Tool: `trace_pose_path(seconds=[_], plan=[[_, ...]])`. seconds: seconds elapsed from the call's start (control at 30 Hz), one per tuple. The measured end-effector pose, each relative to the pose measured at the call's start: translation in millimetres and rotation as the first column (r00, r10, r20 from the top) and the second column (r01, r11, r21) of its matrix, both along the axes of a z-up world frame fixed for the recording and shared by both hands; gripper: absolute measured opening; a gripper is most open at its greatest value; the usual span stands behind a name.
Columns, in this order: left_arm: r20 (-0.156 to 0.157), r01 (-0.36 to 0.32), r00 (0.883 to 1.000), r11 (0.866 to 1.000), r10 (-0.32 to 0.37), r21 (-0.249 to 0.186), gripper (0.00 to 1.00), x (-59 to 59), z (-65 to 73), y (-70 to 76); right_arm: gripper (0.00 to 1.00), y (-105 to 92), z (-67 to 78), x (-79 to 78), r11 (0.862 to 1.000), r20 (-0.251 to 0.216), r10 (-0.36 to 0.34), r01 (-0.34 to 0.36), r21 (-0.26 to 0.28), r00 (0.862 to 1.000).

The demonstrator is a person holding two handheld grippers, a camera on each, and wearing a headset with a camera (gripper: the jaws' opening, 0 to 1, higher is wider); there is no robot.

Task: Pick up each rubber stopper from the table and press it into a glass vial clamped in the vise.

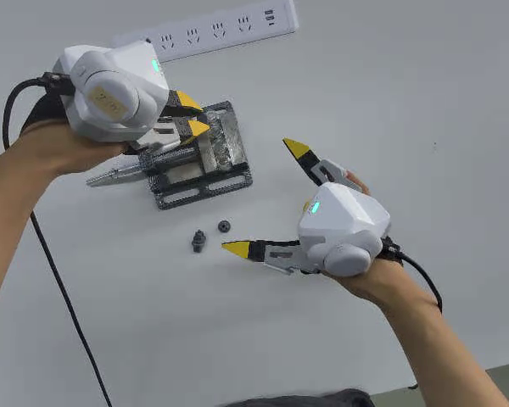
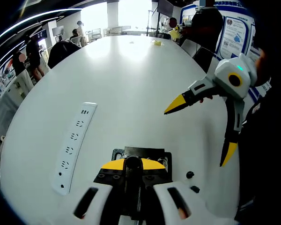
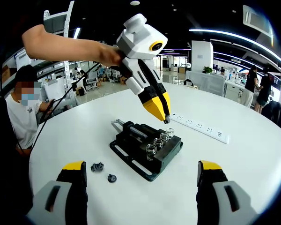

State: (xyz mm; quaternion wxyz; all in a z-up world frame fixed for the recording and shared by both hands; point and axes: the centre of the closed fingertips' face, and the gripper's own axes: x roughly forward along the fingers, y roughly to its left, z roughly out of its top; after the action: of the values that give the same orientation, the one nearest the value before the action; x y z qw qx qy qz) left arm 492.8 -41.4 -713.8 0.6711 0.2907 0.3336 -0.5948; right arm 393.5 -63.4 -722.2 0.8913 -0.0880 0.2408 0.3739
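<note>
— Where does the rubber lie against the jaws?
— On the tabletop (image 1: 390, 102), free of any grip; the flanged stopper (image 1: 198, 241) sits near the lower yellow tip of the right gripper (image 1: 265, 198); the round stopper (image 1: 224, 226) is just beside it, the two not touching; in the right gripper view both lie ahead of the left-hand jaw, toward that side of the span.
— And those jaws?
— Spread wide; nothing between them.
— The left gripper (image 1: 192, 114)?
— It hangs over the vise (image 1: 212, 165), yellow tips pointing down at the row of vials (image 3: 158, 142); the tips stand close together; in the left gripper view a dark round shape shows between them; I cannot tell whether that is a stopper or part of the vise beneath, so whether they hold anything I cannot say.
— Materials?
— Tabletop smooth, matte white; vise dark and blocky, with a pale metal handle sticking out of one end; vials clear glass, upright, clamped in a line; gripper shells glossy white plastic; jaws dark with yellow wedge tips; a white power strip (image 1: 212, 32) lies flat beyond the vise.
— How do the stoppers look?
— Small, dark grey, dull-surfaced; one lies on its side, stepped in outline; the other shows a round face with a darker centre.
</note>
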Motion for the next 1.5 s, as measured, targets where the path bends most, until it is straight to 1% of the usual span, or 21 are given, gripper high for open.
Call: trace_pose_path(seconds=[0.07, 0.17, 0.27, 0.4, 0.47, 0.6, 0.63, 0.7, 0.8, 0.83, 0.9, 0.97, 1.0, 1.03, 1.13, 1.2, 1.5], plan=[[0.010, 0.010, 1.000, 1.000, -0.010, 0.017, 0.06, 2.8, -2.5, -0.4, 1.00, -1.4, -0.3, 0.3, 1.000, 0.000, -0.004, 0.004, 0.002, 1.000], [0.014, 0.020, 1.000, 0.999, -0.020, 0.026, 0.06, 5.6, -5.2, -1.9, 1.00, -3.9, -0.7, 1.4, 1.000, 0.003, -0.009, 0.009, 0.003, 1.000], [0.019, 0.033, 0.999, 0.998, -0.034, 0.050, 0.06, 7.7, -10.4, -1.3, 1.00, -6.1, 0.3, 2.9, 1.000, 0.005, -0.016, 0.016, 0.006, 1.000], [0.014, 0.039, 0.999, 0.997, -0.040, 0.068, 0.06, 9.8, -16.3, -0.7, 1.00, -8.0, 0.0, 4.4, 1.000, 0.006, -0.024, 0.023, 0.007, 1.000], [0.008, 0.043, 0.999, 0.997, -0.043, 0.069, 0.06, 9.9, -17.5, -1.8, 1.00, -8.4, -2.4, 4.6, 1.000, 0.004, -0.023, 0.023, 0.008, 1.000], [0.008, 0.053, 0.999, 0.995, -0.054, 0.084, 0.06, 11.3, -20.7, -2.9, 1.00, -9.3, -8.7, 4.4, 1.000, 0.001, -0.023, 0.023, 0.006, 1.000], [0.012, 0.056, 0.998, 0.995, -0.057, 0.084, 0.06, 11.3, -20.7, -3.2, 1.00, -9.6, -9.7, 4.6, 1.000, 0.002, -0.024, 0.024, 0.006, 1.000], [0.007, 0.061, 0.998, 0.994, -0.062, 0.091, 0.06, 11.5, -22.4, -4.4, 1.00, -10.0, -12.2, 5.0, 1.000, 0.000, -0.026, 0.026, 0.009, 1.000], [0.004, 0.073, 0.997, 0.991, -0.074, 0.108, 0.06, 11.4, -25.4, -5.8, 0.99, -10.7, -15.0, 5.6, 0.999, -0.005, -0.029, 0.030, 0.012, 1.000], [0.010, 0.079, 0.997, 0.990, -0.081, 0.116, 0.06, 11.5, -26.0, -5.7, 0.99, -10.8, -15.1, 5.9, 0.999, -0.006, -0.030, 0.030, 0.011, 1.000], [0.009, 0.090, 0.996, 0.987, -0.092, 0.131, 0.06, 11.0, -28.4, -4.8, 0.99, -11.7, -16.1, 6.2, 1.000, -0.007, -0.030, 0.030, 0.009, 1.000], [0.007, 0.096, 0.995, 0.986, -0.097, 0.135, 0.06, 9.9, -27.8, -5.7, 0.99, -13.0, -17.4, 6.6, 0.999, -0.008, -0.032, 0.032, 0.009, 0.999], [0.009, 0.103, 0.994, 0.984, -0.106, 0.144, 0.06, 9.9, -28.8, -5.2, 0.99, -13.6, -18.2, 6.7, 0.999, -0.009, -0.033, 0.034, 0.009, 0.999], [0.013, 0.106, 0.994, 0.983, -0.109, 0.152, 0.06, 10.6, -29.7, -4.4, 0.99, -13.9, -18.5, 6.9, 0.999, -0.009, -0.034, 0.034, 0.008, 0.999], [0.006, 0.104, 0.994, 0.983, -0.106, 0.151, 0.06, 12.0, -29.8, -3.9, 0.98, -13.8, -17.8, 7.7, 0.999, -0.010, -0.035, 0.035, 0.008, 0.999], [0.008, 0.110, 0.994, 0.979, -0.113, 0.170, 0.06, 12.6, -31.5, -1.2, 0.98, -13.1, -16.5, 7.9, 0.999, -0.010, -0.035, 0.036, 0.009, 0.999], [-0.005, 0.127, 0.992, 0.975, -0.128, 0.182, 0.06, 12.4, -32.8, -0.4, 0.98, -11.7, -17.2, 6.1, 0.999, -0.013, -0.035, 0.036, 0.008, 0.999]])
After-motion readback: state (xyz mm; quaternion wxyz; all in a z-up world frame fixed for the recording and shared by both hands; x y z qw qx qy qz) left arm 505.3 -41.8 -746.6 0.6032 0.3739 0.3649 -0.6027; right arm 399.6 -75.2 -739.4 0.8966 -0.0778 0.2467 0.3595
